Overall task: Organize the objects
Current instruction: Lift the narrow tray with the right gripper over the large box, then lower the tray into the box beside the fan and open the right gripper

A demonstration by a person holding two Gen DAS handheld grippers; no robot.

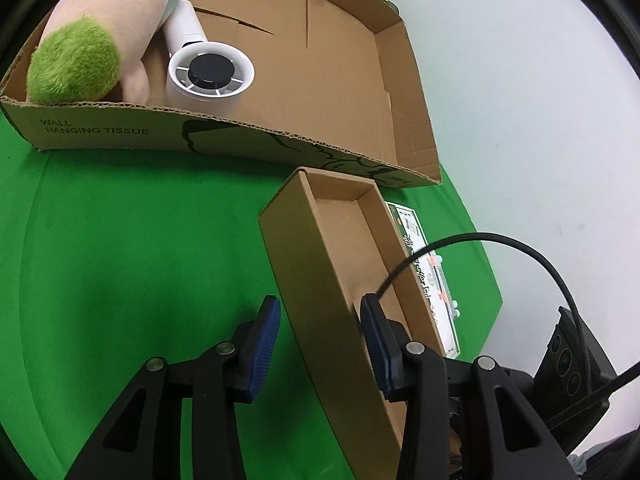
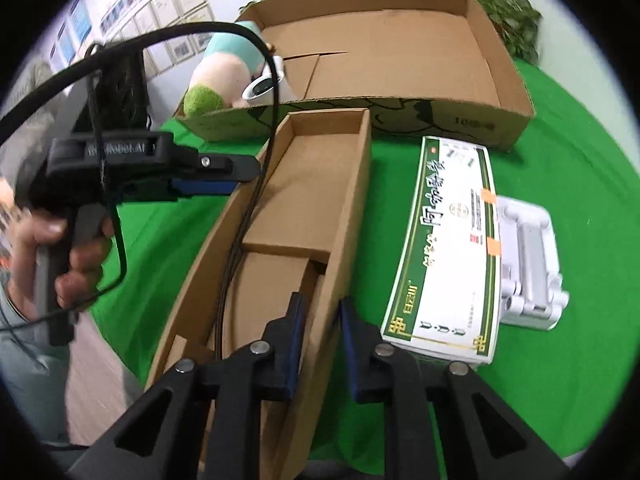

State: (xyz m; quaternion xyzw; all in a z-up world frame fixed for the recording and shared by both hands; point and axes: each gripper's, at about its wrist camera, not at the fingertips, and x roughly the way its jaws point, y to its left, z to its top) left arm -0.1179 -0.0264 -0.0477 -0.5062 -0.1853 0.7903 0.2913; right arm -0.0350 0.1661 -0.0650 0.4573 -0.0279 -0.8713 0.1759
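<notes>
A long narrow open cardboard box [image 1: 344, 240] [image 2: 316, 184] lies across the green cloth, its near end past the table edge. My left gripper [image 1: 320, 332] straddles the box's left wall, one blue pad on the outer face and the other inside, shut on that wall. In the right wrist view, the left gripper [image 2: 240, 176] shows at the box's left side, held by a hand [image 2: 60, 248]. My right gripper [image 2: 322, 336] is shut on the right wall, one pad inside and one outside. Behind stands a big cardboard tray [image 1: 120, 128] [image 2: 400, 60] holding a plush toy [image 1: 92, 40] [image 2: 216, 76] and a white fan [image 1: 208, 76] [image 2: 264, 88].
A green-and-white printed carton [image 2: 444, 248] [image 1: 424, 276] lies right of the narrow box, with a white plastic piece [image 2: 528, 260] beyond it. A black cable [image 2: 248, 216] [image 1: 520, 248] droops into the narrow box. A leafy plant [image 2: 508, 12] stands behind the tray. Green cloth [image 1: 140, 240] covers the table.
</notes>
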